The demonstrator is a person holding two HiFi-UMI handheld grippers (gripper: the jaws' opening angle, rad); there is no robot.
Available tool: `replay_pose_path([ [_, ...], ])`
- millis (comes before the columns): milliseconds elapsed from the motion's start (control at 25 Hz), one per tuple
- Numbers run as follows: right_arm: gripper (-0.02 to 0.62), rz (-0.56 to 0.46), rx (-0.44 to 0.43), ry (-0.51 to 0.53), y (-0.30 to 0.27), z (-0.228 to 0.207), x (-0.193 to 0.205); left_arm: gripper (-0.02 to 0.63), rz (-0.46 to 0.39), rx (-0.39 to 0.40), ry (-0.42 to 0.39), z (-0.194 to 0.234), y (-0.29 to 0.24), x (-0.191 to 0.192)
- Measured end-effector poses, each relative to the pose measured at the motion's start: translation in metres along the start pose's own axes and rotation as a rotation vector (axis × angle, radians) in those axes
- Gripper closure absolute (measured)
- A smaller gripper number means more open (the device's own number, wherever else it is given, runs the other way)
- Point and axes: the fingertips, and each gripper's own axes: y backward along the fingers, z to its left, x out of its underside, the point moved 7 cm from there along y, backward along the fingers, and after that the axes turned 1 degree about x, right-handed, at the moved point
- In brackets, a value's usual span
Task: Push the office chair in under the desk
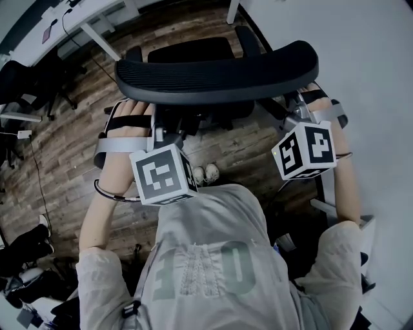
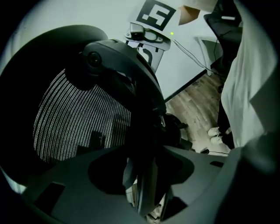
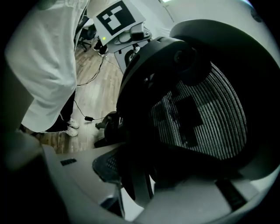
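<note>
The black office chair fills the top of the head view, its curved mesh back [image 1: 216, 71] just in front of me and its seat [image 1: 190, 51] beyond. A pale desk top [image 1: 368, 58] runs along the right. Both grippers reach under the back's rim, so only their marker cubes, left [image 1: 162, 174] and right [image 1: 304, 149], show there. In the left gripper view the left gripper [image 2: 144, 188] is shut on the back's dark frame bar [image 2: 146, 144]. The right gripper [image 3: 138, 188] grips the frame [image 3: 135, 131] from the other side, with the mesh [image 3: 205, 118] to its right.
The floor is wood planks [image 1: 71, 148]. Another white desk [image 1: 77, 16] with cables stands at the far left, with other black chairs [image 1: 26, 84] near it. My white shoes [image 1: 205, 173] are right behind the chair's base. A cable with a plug [image 3: 87, 118] lies on the floor.
</note>
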Motion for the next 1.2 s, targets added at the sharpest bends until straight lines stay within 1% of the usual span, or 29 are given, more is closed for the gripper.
replay_pose_path([
  [80, 0.448, -0.02, -0.002, -0.021, -0.011, -0.006, 0.003, 0.394, 0.038, -0.035, 0.002, 0.005, -0.01, 0.002],
  [120, 0.496, -0.034, -0.002, -0.031, -0.017, -0.009, 0.004, 0.396, 0.054, -0.047, -0.001, 0.009, -0.016, 0.004],
  [240, 0.489, -0.071, 0.017, -0.041, -0.039, -0.023, 0.004, 0.402, 0.097, -0.061, 0.0, 0.027, -0.034, 0.015],
  [360, 0.489, -0.053, 0.021, -0.033, -0.064, -0.039, 0.001, 0.411, 0.142, -0.087, -0.008, 0.043, -0.054, 0.028],
  [440, 0.489, -0.04, 0.014, -0.038, -0.074, -0.042, 0.001, 0.413, 0.157, -0.11, -0.011, 0.045, -0.064, 0.031],
  [560, 0.488, -0.067, 0.012, -0.087, -0.092, -0.056, 0.006, 0.417, 0.16, -0.141, -0.011, 0.058, -0.082, 0.037],
  [680, 0.486, -0.1, 0.006, -0.132, -0.12, -0.081, 0.008, 0.425, 0.186, -0.144, 0.002, 0.083, -0.106, 0.049],
  [800, 0.486, -0.088, -0.012, -0.132, -0.144, -0.102, 0.006, 0.43, 0.242, -0.154, 0.01, 0.104, -0.129, 0.058],
  [880, 0.486, -0.079, -0.016, -0.127, -0.16, -0.118, 0.005, 0.436, 0.26, -0.167, 0.01, 0.118, -0.144, 0.065],
  [920, 0.486, -0.077, -0.018, -0.126, -0.168, -0.125, 0.004, 0.463, 0.263, -0.169, 0.003, 0.124, -0.152, 0.069],
  [1000, 0.486, -0.07, -0.028, -0.122, -0.185, -0.139, 0.002, 0.459, 0.259, -0.164, -0.014, 0.138, -0.168, 0.08],
  [1080, 0.486, -0.061, -0.038, -0.113, -0.201, -0.152, -0.001, 0.459, 0.25, -0.144, -0.012, 0.154, -0.181, 0.09],
  [1200, 0.488, -0.066, -0.043, -0.107, -0.22, -0.173, -0.002, 0.46, 0.259, -0.135, -0.026, 0.177, -0.199, 0.101],
])
